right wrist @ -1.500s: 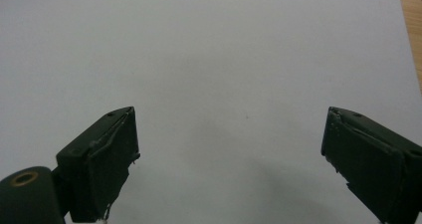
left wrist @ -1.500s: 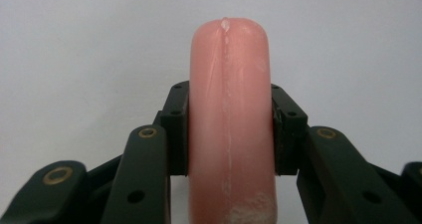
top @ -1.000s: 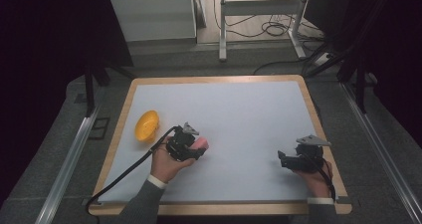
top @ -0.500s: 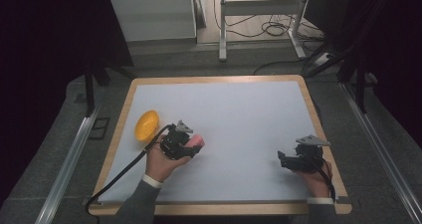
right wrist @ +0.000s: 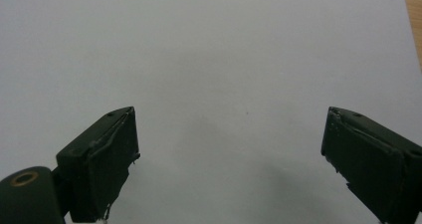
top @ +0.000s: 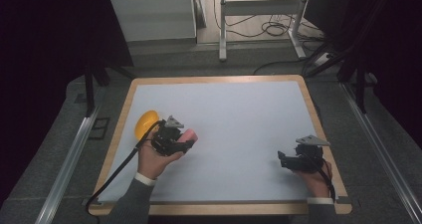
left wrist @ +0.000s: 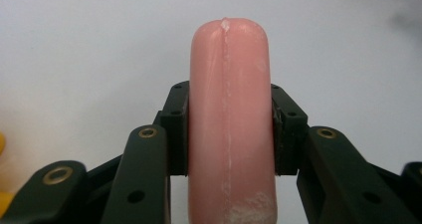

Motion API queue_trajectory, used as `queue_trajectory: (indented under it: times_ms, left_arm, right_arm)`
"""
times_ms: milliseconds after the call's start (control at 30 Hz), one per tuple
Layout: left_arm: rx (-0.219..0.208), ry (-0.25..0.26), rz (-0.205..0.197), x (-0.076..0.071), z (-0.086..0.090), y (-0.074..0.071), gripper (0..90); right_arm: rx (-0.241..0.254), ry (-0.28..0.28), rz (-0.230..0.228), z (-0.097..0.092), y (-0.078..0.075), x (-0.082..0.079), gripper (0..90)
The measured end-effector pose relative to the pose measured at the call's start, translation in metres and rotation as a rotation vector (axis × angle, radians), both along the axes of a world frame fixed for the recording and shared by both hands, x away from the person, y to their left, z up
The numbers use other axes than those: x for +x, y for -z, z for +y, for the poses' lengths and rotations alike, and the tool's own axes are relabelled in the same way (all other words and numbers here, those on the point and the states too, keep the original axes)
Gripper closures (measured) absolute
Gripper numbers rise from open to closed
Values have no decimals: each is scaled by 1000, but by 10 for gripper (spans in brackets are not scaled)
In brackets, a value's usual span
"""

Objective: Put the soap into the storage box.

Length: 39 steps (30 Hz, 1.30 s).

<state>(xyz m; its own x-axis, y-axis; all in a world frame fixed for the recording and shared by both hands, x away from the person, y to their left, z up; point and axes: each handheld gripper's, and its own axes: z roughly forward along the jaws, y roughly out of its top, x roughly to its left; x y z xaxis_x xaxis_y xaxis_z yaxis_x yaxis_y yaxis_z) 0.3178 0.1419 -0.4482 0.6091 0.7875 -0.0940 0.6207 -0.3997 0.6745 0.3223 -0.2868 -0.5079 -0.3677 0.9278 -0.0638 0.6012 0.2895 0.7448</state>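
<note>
The left gripper [left wrist: 230, 134] is clenched on a pink sausage [left wrist: 230, 114], held just right of the yellow object [top: 146, 124] near the table's [top: 239, 109] left edge. The smooth skin could slip through the jaws — a tilt might drop it. The right gripper [right wrist: 229, 159] is released, empty, well apart to the right.

Pink sausage-like cylinder [left wrist: 230, 119], rounded tip, pale seam along length, clamped between left tongs [left wrist: 230, 129], tip jutting past them. Yellow rounded object [top: 146, 124], possibly fruit, just behind left tongs.
</note>
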Motion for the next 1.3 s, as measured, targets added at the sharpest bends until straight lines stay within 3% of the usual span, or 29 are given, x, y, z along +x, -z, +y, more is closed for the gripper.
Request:
queue_trajectory:
  times_ms: [1300]
  left_arm:
    - [-8,-119,-30,1,51,-11,600]
  right_arm:
    - [-9,3,3,1,1,0,76]
